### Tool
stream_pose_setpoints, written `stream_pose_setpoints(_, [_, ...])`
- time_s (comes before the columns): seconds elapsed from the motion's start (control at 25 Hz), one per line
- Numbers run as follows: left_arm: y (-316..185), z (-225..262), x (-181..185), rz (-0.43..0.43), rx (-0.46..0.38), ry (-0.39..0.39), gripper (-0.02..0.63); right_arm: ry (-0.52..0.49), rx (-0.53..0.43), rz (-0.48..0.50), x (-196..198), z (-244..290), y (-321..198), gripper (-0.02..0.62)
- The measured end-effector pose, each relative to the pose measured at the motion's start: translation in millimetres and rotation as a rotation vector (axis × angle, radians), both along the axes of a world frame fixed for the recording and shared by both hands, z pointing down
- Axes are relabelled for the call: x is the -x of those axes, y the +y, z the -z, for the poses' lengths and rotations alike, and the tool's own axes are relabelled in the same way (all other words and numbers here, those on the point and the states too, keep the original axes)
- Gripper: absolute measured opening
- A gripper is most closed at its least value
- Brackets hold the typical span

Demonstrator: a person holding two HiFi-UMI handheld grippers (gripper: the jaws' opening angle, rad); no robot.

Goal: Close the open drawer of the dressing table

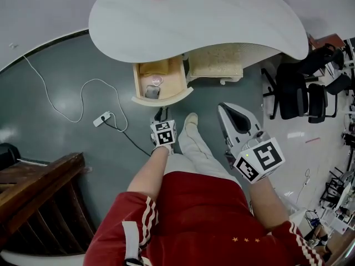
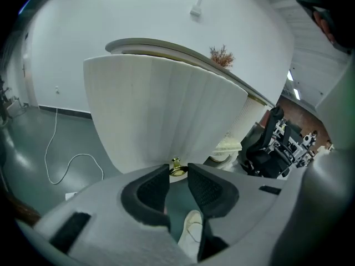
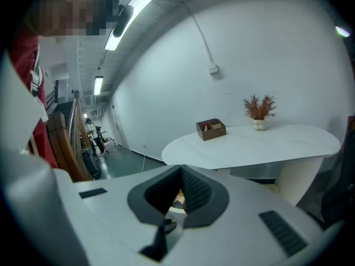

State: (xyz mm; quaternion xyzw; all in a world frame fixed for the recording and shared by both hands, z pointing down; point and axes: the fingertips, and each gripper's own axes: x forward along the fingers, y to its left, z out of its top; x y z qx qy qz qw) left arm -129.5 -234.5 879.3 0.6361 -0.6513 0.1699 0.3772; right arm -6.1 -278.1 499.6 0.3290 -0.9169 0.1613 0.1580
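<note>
The white dressing table (image 1: pixel 222 21) has one drawer (image 1: pixel 136 85) pulled out at its left end, with small items inside. In the left gripper view the drawer's fluted white front (image 2: pixel 166 110) fills the middle, and its brass knob (image 2: pixel 177 168) sits just beyond the jaw tips. My left gripper (image 2: pixel 178 169) (image 1: pixel 160 115) is open with a narrow gap, and nothing lies between its pads. My right gripper (image 1: pixel 227 112) (image 3: pixel 180 172) hangs to the right of the drawer, away from it, with its tips together and holding nothing.
A padded stool (image 1: pixel 217 64) stands under the table beside the drawer. Black office chairs (image 1: pixel 299 93) crowd the right side. A power strip (image 1: pixel 101 118) with cables lies on the floor at left. Wooden stairs (image 1: pixel 39 187) are at lower left. My white shoe (image 1: pixel 191 123) is below the drawer.
</note>
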Motion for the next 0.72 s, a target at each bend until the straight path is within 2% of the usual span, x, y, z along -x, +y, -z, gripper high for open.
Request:
stream_pose_setpoints(0.48, [-2.5, 3.1, -2.7, -0.031, 0.012, -0.022, 0.109, -0.002, 0.023, -0.002, 1.8, -12.4, -1.6, 0.005])
stream_pose_setpoints(0.72, [-19.9, 5.4, 6.1, -0.051, 0.012, -0.039, 0.109, 0.011, 0.035, -0.014, -3.6, -21.4, -20.3, 0.005])
